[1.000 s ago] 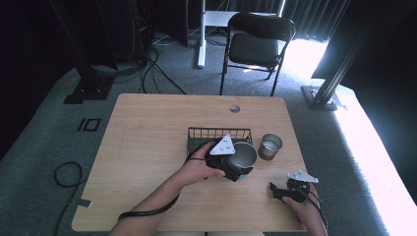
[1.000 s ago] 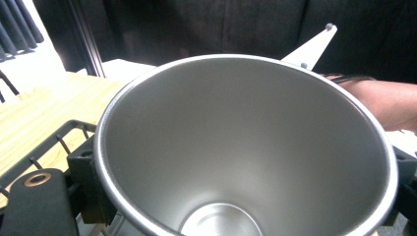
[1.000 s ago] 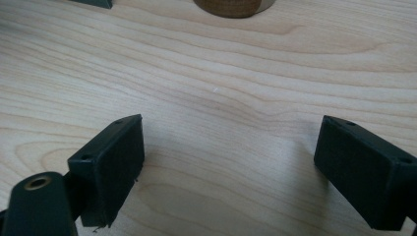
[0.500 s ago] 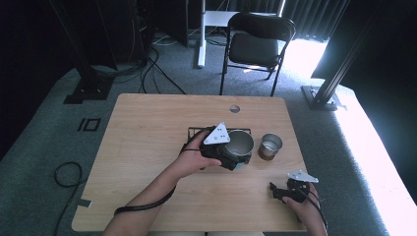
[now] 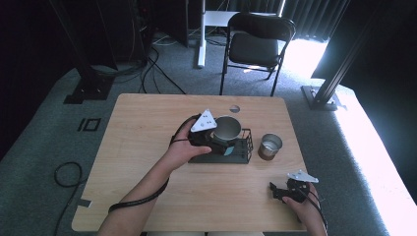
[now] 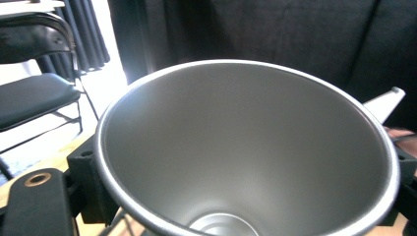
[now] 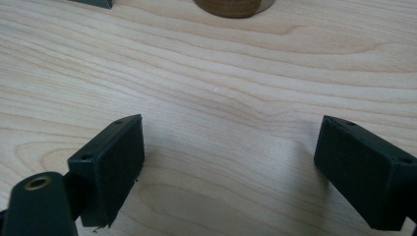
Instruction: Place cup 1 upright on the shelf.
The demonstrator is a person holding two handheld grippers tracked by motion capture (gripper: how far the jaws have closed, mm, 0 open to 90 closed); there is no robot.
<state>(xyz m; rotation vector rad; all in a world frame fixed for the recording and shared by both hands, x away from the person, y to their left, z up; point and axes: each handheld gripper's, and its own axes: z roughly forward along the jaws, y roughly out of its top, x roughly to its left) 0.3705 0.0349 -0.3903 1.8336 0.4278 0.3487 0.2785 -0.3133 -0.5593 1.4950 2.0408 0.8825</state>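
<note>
We see the left gripper (image 5: 221, 142) clamped on a steel cup (image 5: 227, 128), held tilted over the black wire basket (image 5: 243, 147) near the middle of the table (image 5: 147, 128). In the high view the cup's mouth faces up and toward the far side, its body over the basket's left part; we can't tell whether it touches the wires. The left gripper view looks straight into the cup (image 6: 246, 157): empty, smooth inside, rim close to the lens, one black jaw pressed against its left side. A second cup (image 5: 270, 146) stands upright on the table just right of the basket, apart from it. The right gripper (image 5: 280, 191) rests low at the table's near right corner, well apart from the basket, jaws spread with nothing between them. In the right gripper view we see the fingers (image 7: 110, 167) wide apart over bare wood, and the base of the second cup (image 7: 231, 7) at the top edge. A black chair (image 5: 258, 44) stands beyond the table.
</note>
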